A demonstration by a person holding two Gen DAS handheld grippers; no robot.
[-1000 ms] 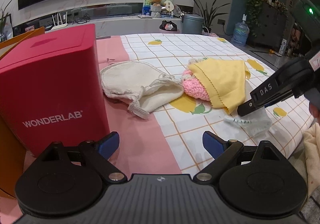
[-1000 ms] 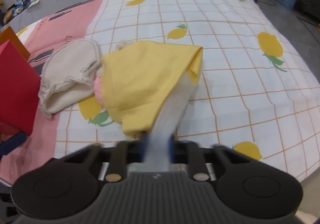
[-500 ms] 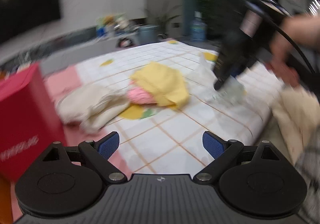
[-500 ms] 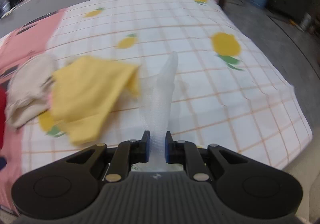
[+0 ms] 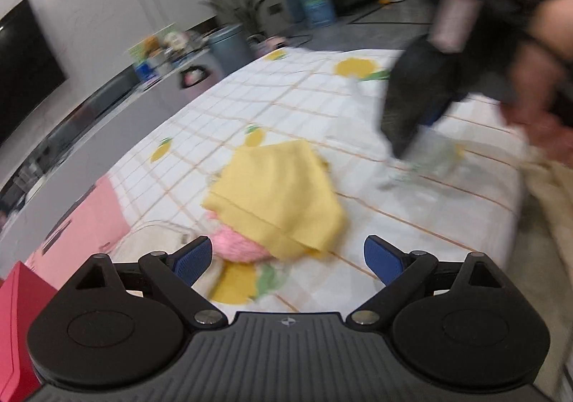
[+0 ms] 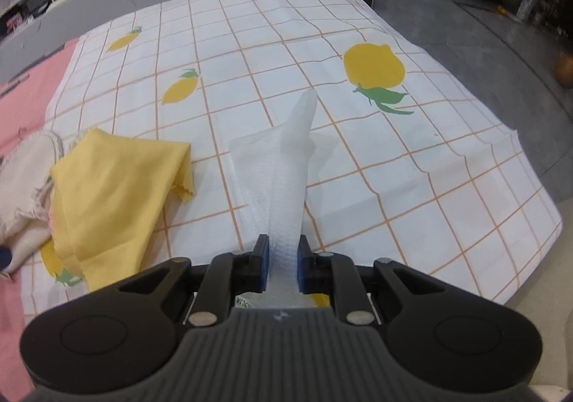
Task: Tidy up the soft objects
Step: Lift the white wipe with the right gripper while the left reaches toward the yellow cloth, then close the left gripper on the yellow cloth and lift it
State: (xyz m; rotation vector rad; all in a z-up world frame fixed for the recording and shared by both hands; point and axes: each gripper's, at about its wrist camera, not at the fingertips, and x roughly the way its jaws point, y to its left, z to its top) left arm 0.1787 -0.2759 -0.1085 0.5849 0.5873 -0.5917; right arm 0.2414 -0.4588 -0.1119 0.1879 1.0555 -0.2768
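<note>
A yellow cloth [image 5: 275,194] lies crumpled over a pink knitted piece [image 5: 236,248], with a cream cloth pouch [image 5: 154,240] to their left. My left gripper [image 5: 286,255] hovers open just in front of them, holding nothing. In the right wrist view a white foam-mesh sheet [image 6: 286,165] runs from the tablecloth up between my right gripper's [image 6: 283,258] blue pads. The jaws are opening slightly, but the pads still press the sheet. The yellow cloth [image 6: 107,194] and the pouch [image 6: 21,187] lie to its left. The left wrist view shows the right gripper [image 5: 401,147] blurred above the sheet [image 5: 426,162].
A red box [image 5: 14,312] stands at the left edge. The lemon-print tablecloth [image 6: 394,187] covers the table, beside a pink cloth [image 5: 89,223]. A hand [image 5: 537,108] holds the right gripper. Beige fabric [image 5: 551,194] hangs off the right edge. A bin and a water bottle stand beyond.
The left wrist view has swung right and rolled, so the red box slid to the left edge. My right gripper dragged the white sheet rightward, clear of the yellow cloth.
</note>
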